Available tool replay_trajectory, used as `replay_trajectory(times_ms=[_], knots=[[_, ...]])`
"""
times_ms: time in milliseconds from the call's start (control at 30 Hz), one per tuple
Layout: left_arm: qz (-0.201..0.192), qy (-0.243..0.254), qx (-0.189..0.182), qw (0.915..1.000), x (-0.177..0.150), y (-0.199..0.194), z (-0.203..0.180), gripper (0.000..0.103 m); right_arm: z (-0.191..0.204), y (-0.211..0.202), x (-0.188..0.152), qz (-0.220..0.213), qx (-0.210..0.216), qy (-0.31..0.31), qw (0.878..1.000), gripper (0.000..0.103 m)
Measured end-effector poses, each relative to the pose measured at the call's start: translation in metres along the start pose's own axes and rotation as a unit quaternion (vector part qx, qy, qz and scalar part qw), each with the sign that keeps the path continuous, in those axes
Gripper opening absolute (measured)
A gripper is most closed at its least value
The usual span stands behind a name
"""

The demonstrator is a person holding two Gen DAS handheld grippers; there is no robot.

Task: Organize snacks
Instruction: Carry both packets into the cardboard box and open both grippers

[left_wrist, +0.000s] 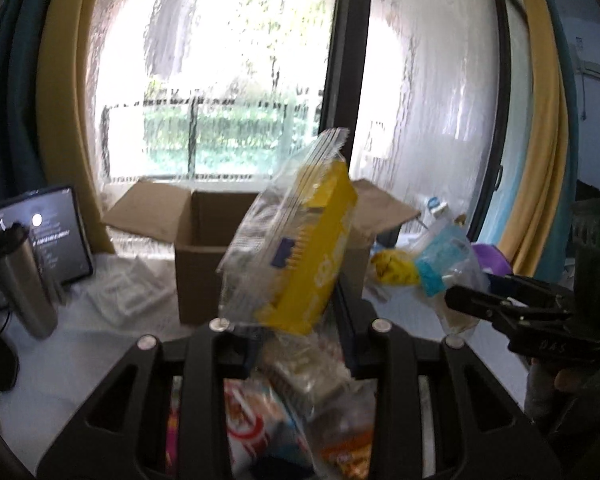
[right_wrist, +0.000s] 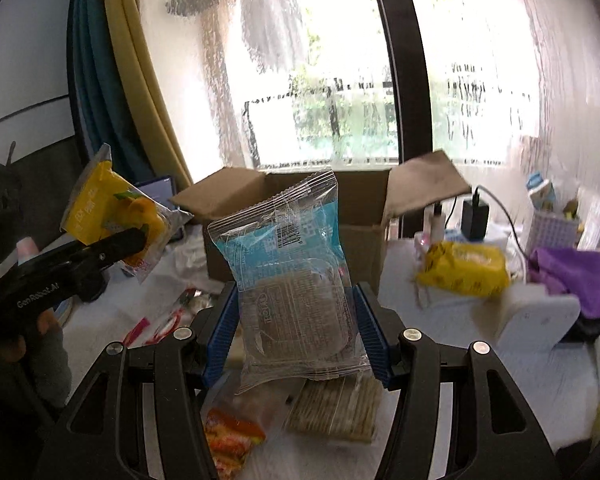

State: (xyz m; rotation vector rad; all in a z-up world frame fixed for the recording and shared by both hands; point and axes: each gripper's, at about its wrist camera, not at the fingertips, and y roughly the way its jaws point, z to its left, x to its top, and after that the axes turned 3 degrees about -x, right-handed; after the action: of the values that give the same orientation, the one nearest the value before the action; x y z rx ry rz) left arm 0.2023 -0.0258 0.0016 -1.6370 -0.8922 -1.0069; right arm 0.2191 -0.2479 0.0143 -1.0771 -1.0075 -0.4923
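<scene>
the left gripper (left_wrist: 300, 344) had its fingers clamped on a yellow snack pack (left_wrist: 300, 248), lifted in front of the open cardboard box (left_wrist: 204, 264). the right gripper (right_wrist: 296, 336) pinched a blue snack pack (right_wrist: 288, 268) between its fingers, with the box at 12 o'clock behind it. more snacks (right_wrist: 332, 408) lay on the surface (right_wrist: 440, 380) below.

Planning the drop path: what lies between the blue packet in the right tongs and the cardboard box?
Nothing; the right wrist view shows the blue packet directly before the cardboard box.
</scene>
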Motion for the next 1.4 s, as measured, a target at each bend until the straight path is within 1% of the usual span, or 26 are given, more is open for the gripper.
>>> replay_trajectory(times_ms=[333, 400, 467, 567, 667, 767, 967, 1133, 1200, 1400], knots=[[-0.023, 0.017, -0.013, 0.9995, 0.03, 0.028, 0.015, 0.033, -0.004, 0.023, 0.038, -0.019, -0.021, -0.014, 0.999, 0.06], [-0.025, 0.026, -0.005, 0.9993, 0.035, 0.037, 0.018, 0.033, -0.004, 0.03, 0.045, -0.022, -0.025, -0.018, 0.999, 0.06], [-0.018, 0.031, 0.007, 0.9993, 0.039, 0.048, 0.02, 0.033, -0.005, 0.035, 0.052, -0.026, -0.027, -0.02, 0.999, 0.06], [0.002, 0.022, 0.006, 0.9997, 0.045, 0.07, 0.03, 0.033, -0.009, 0.045, 0.061, -0.032, -0.031, -0.016, 0.999, 0.06], [0.013, 0.016, 0.003, 0.9998, 0.05, 0.085, 0.036, 0.033, -0.011, 0.054, 0.071, -0.036, -0.033, -0.017, 0.999, 0.06], [0.015, 0.013, -0.002, 0.9998, 0.056, 0.095, 0.041, 0.033, -0.013, 0.065, 0.08, -0.04, -0.037, -0.025, 0.998, 0.06], [0.014, 0.021, 0.008, 0.9997, 0.068, 0.114, 0.055, 0.033, -0.014, 0.089, 0.098, -0.044, -0.037, -0.03, 0.998, 0.06], [0.018, 0.03, 0.003, 0.9994, 0.079, 0.131, 0.063, 0.033, -0.016, 0.11, 0.11, -0.046, -0.029, -0.028, 0.998, 0.06], [0.023, 0.031, 0.007, 0.9992, 0.08, 0.144, 0.066, 0.033, -0.017, 0.12, 0.114, -0.047, -0.021, -0.014, 0.999, 0.06], [0.05, 0.009, 0.014, 0.9986, 0.089, 0.184, 0.081, 0.033, -0.023, 0.159, 0.128, -0.039, -0.006, 0.011, 0.999, 0.06]])
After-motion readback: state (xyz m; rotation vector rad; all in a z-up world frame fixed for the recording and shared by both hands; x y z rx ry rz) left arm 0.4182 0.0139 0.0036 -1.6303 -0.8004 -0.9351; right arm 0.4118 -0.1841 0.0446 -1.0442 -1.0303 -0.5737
